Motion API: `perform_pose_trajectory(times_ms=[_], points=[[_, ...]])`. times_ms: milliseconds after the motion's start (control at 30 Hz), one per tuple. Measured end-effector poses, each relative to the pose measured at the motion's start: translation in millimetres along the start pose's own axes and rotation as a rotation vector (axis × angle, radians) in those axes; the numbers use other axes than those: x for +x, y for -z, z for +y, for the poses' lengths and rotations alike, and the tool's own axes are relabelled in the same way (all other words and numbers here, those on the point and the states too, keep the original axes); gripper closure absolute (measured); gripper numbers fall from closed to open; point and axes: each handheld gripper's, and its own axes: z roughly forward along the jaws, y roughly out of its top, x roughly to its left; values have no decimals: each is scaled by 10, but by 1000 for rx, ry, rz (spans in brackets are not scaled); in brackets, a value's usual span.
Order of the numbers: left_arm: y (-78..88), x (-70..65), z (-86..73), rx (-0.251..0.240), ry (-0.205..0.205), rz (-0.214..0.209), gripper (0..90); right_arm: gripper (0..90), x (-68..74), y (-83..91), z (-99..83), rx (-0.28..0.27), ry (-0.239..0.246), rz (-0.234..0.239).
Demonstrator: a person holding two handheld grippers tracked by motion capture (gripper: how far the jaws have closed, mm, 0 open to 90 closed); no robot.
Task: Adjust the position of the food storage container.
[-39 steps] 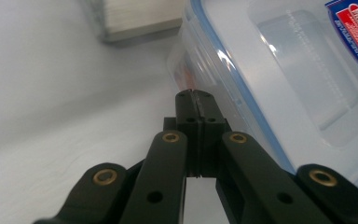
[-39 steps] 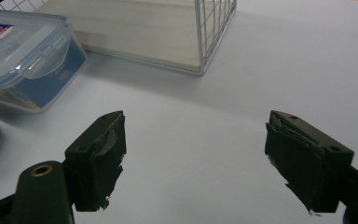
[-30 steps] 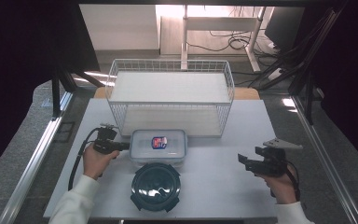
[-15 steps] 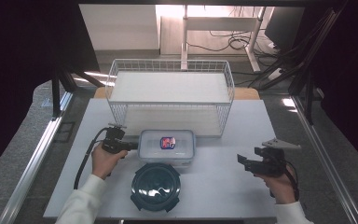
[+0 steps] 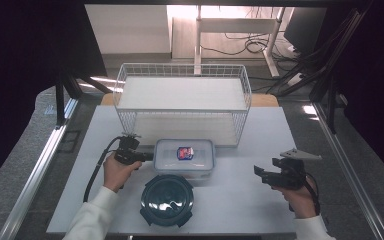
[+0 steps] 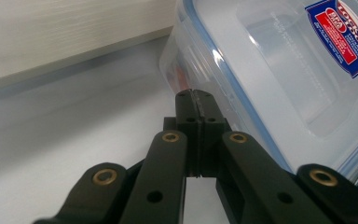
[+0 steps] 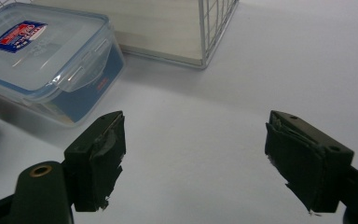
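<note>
One white counter [image 5: 260, 200] carries everything: a wire basket [image 5: 182, 107] at its far side, a clear lidded box [image 5: 184, 157] just in front of the basket, and a round dark lid [image 5: 167, 199] touching the box's near edge. The left tool [image 6: 196, 105] has its jaws pressed together, with the tip against the box's left side. The right tool [image 7: 193, 161] stands spread with nothing between the jaws, well apart from the box, over bare counter

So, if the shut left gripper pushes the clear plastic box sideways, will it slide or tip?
Probably slide: the clear plastic box is low and wide on the smooth white table. It looks nearly empty, so likely light. The left gripper meets one end, so it may rotate.
</note>
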Motion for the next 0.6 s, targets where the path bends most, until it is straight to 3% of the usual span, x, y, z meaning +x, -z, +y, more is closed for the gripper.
perform_pose_trajectory(times_ms=[167, 233, 467, 533, 600], points=[[-9, -22, 2, -11, -9, -13, 900, 203, 8, 15, 7, -11, 2, -2], [30, -20, 2, -39, 9, -13, 900, 203, 12, 26, 14, -21, 3, -4], [416, -150, -38, -171, -36, -12, 896, 201, 28, 54, 63, -82, -33, 19], [525, -208, -80, -198, -69, 7, 848, 201, 34, 54, 80, -85, -42, 21], [642, -264, -139, -234, -73, 67, 682, 201, 51, 51, 104, -97, -35, 28]])
